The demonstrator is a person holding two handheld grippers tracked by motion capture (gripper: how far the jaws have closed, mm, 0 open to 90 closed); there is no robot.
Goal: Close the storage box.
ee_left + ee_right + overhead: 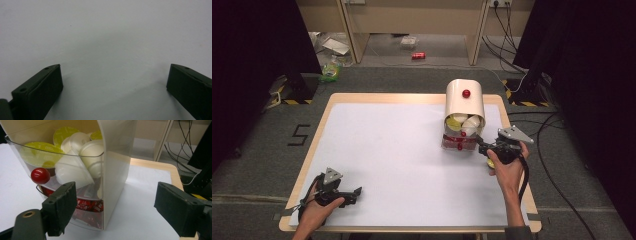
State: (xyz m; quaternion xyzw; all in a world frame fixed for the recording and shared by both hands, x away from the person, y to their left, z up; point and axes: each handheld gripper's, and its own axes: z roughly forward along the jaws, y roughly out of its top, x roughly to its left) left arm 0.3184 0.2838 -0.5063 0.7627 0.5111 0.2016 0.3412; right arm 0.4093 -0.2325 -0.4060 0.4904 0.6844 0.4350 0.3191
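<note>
Capsule dispenser [464, 117] sits far right on table [382, 150]. Right gripper [486, 149] just beside it, jaws wide, empty. Left gripper [353, 192] near-left, also agape. Looks light, rigid, slick plastic w/ loose pods [75, 162]; probably grab by red knob [40, 175].

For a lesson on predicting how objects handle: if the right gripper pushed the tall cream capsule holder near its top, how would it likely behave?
The capsule holder stands tall on a narrow base, so a high push would probably tip it rather than slide it. Its open clear drawer holds loose capsules, which might spill. The smooth shell would likely feel stiff yet slippery to the right gripper, whose fingers are open.
</note>
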